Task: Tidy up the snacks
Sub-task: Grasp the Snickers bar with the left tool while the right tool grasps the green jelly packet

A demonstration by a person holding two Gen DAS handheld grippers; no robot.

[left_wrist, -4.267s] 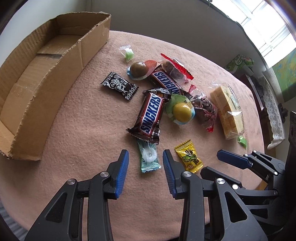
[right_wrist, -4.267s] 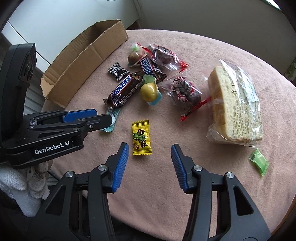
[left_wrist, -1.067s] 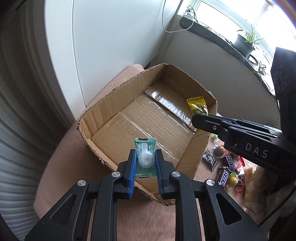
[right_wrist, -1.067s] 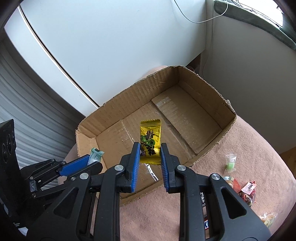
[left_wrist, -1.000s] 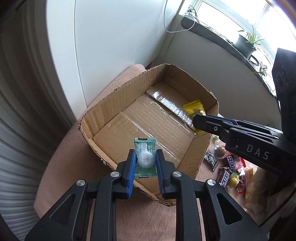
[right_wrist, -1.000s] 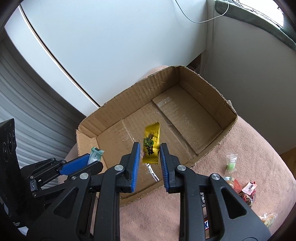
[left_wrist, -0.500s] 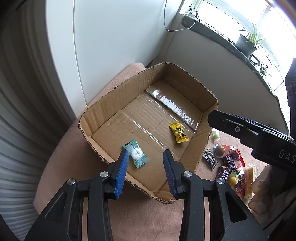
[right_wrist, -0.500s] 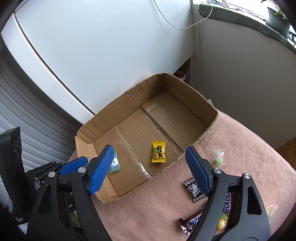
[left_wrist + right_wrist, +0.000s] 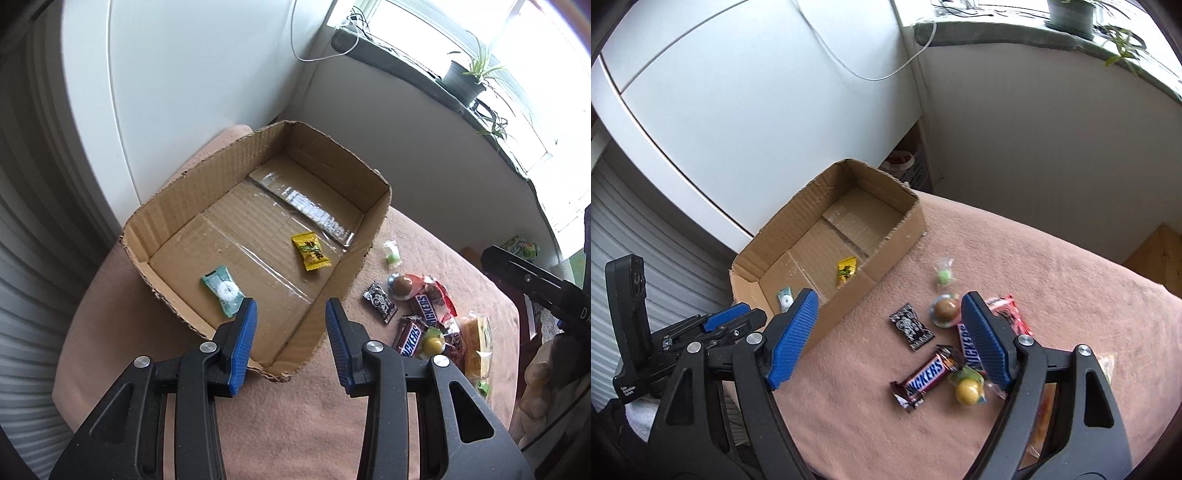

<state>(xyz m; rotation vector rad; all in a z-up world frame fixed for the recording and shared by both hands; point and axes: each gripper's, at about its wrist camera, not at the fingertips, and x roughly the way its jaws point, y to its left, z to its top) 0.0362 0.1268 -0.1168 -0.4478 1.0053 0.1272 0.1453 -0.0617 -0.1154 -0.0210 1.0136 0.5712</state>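
Note:
An open cardboard box (image 9: 373, 236) (image 9: 897, 236) sits at the table's far left. Inside lie a green mint candy (image 9: 223, 290) (image 9: 785, 295) and a yellow candy (image 9: 310, 251) (image 9: 846, 271). My left gripper (image 9: 290, 336) is open and empty above the box's near wall. My right gripper (image 9: 886, 339) is open and empty above the loose snacks: two Snickers bars (image 9: 925, 376) (image 9: 408, 334), a black candy (image 9: 912, 326) (image 9: 380, 302), a brown ball sweet (image 9: 945, 310), a yellow ball sweet (image 9: 967, 391) and a small green candy (image 9: 945, 275) (image 9: 391, 253).
The table is covered with a pink cloth (image 9: 1052, 280). A packaged cake (image 9: 476, 343) lies at the right of the snack pile. A white wall and a radiator stand behind the box. Plants stand on the windowsill (image 9: 461, 79).
Both grippers opened and dropped their candies into the box. The right gripper has since pulled back and swung right over the snack pile; the left has drawn back slightly.

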